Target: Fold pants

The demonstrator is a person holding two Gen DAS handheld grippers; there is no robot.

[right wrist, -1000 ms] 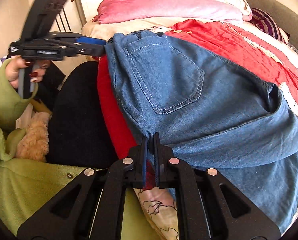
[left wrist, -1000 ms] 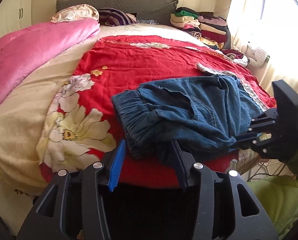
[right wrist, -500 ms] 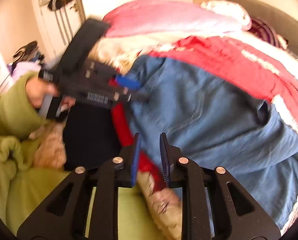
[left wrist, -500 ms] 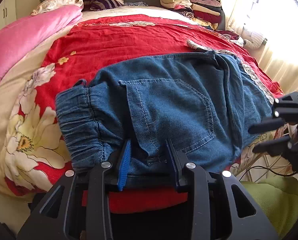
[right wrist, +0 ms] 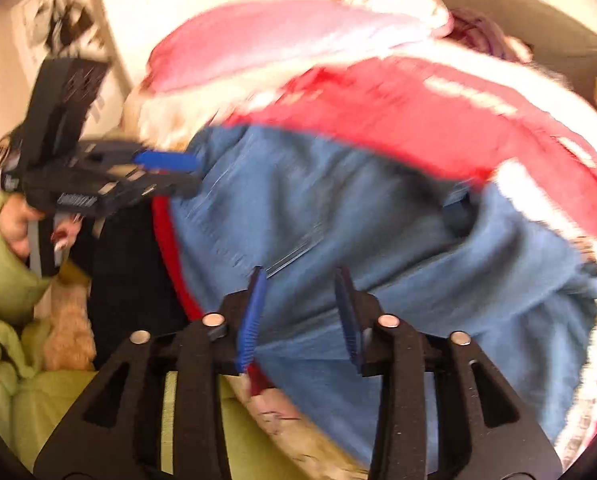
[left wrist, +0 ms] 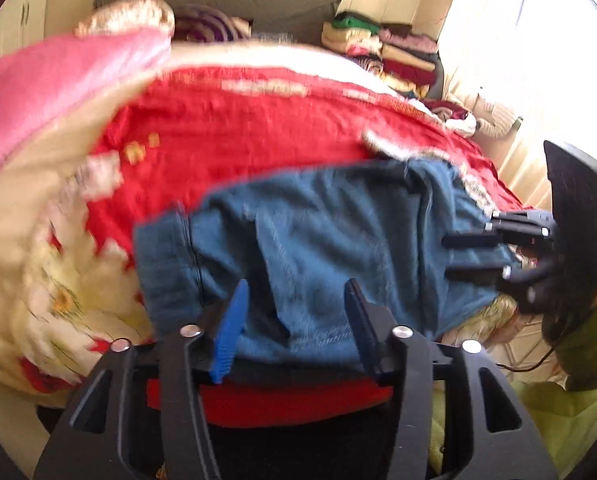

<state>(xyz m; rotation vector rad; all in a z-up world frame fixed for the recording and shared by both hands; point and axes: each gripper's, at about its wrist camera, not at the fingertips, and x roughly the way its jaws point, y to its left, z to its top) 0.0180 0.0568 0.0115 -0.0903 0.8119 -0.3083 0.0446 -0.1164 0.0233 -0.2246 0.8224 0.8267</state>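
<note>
The blue denim pants (left wrist: 330, 248) lie folded on the red floral bedspread (left wrist: 258, 132) near the bed's front edge; they also fill the right wrist view (right wrist: 378, 232). My left gripper (left wrist: 296, 300) is open, its jaws wide apart just above the pants' near edge, holding nothing. My right gripper (right wrist: 300, 292) is open over the pants' other end, empty. Each gripper shows in the other's view: the right one (left wrist: 474, 254) at the right side, the left one (right wrist: 170, 170) at the upper left. Both views are blurred by motion.
A pink duvet (left wrist: 50, 88) lies along the bed's left side. Pillows (left wrist: 202, 24) and a stack of folded clothes (left wrist: 394, 52) sit by the headboard. A bright window (left wrist: 538, 40) is at the right. My green sleeves (right wrist: 6, 240) are at the bed's edge.
The right gripper has opened and let go of the pants. The left gripper's jaws have spread wider. Both grippers have drawn back slightly, and the pants lie spread flat.
</note>
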